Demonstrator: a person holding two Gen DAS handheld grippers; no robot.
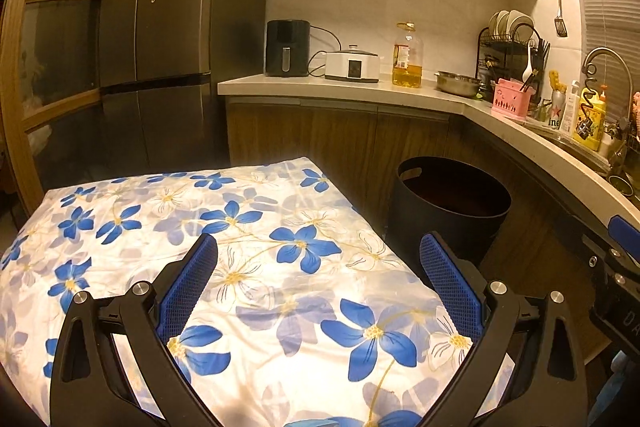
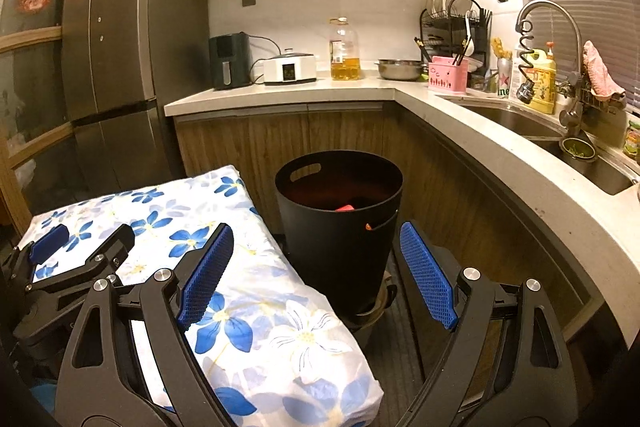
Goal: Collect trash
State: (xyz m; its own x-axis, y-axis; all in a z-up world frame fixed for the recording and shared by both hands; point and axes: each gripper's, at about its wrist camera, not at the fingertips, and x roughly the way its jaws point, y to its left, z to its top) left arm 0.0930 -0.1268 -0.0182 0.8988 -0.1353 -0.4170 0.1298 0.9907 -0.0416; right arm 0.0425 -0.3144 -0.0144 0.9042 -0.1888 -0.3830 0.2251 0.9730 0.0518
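One black bin [image 2: 338,223], red scrap [image 2: 345,207] inside

A bin [image 2: 338,215] stands right of the cloth-covered table [image 2: 168,227], before the cabinets [image 2: 280,135], perhaps holding trash.

Warm dim light, fisheye-warped edges

My left wrist view sits low over the floral cloth [image 1: 256,267], facing the counter corner [image 1: 460,99], bin [image 1: 452,203] near at two o'clock, my right wrist view alongside, bin [image 2: 340,219] close at twelve, both sharing fridge [image 2: 116,67], counter, cloth, bin
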